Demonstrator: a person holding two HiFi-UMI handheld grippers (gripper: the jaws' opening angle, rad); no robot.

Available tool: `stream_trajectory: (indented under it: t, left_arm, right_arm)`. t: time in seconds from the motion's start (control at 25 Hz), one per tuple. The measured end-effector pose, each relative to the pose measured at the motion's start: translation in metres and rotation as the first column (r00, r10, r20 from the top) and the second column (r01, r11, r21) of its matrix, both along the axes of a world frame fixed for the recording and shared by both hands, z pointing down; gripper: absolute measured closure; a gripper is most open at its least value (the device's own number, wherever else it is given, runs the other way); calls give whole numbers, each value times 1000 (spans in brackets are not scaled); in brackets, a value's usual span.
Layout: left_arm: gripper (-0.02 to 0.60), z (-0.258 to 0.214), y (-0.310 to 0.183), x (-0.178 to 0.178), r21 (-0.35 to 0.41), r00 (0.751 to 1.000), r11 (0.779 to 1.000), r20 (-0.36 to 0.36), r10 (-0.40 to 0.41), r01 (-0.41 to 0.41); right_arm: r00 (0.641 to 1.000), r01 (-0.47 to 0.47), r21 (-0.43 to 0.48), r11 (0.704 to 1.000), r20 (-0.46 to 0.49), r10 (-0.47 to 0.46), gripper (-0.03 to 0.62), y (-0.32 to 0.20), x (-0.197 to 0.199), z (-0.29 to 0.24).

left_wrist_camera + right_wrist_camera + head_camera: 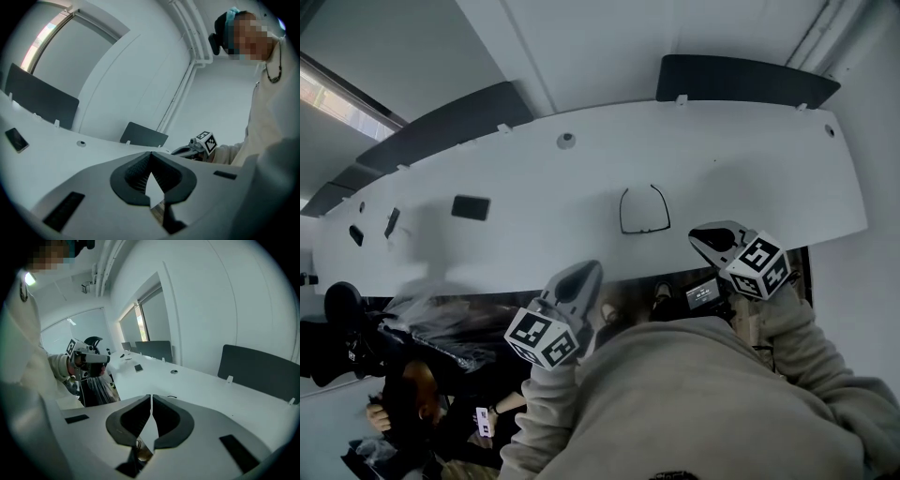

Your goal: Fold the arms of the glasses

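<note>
Black-framed glasses (644, 210) lie on the white table (750, 178) near its front edge, with both arms spread open and pointing away from me. My left gripper (586, 271) hovers just off the front edge, below and left of the glasses, its jaws shut on nothing. To the right of the glasses, my right gripper (704, 235) is also shut and empty. Neither touches the glasses. In the right gripper view a thin dark bit of the glasses (171, 396) shows just past the shut jaws (151, 397). The left gripper view (150, 154) does not show them.
A dark phone (471, 207) lies on the table to the left, a round grommet (566, 141) further back. Dark divider panels (741, 80) stand along the far edge. Small dark items (392, 222) sit at the far left. A seated person (412, 394) is low on the left.
</note>
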State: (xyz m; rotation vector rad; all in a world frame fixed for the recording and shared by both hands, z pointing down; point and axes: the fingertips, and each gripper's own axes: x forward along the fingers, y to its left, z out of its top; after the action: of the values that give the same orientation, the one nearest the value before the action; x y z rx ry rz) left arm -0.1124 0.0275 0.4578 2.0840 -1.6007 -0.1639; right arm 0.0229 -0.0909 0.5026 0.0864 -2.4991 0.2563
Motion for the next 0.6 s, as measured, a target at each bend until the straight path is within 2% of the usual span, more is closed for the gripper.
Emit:
stream_trajectory:
  t: [0.24,0.6]
  left_arm:
    - [575,2,9,-10,-7,999,999,-12,-50,50]
    - [575,16,23,-23,-40,990,990,-32,-134,133]
  right_arm:
    - [999,33,17,999,-30,-33,571,-16,-13,7]
    - [986,132,17,991,-104,-129,571,-23,-31,41]
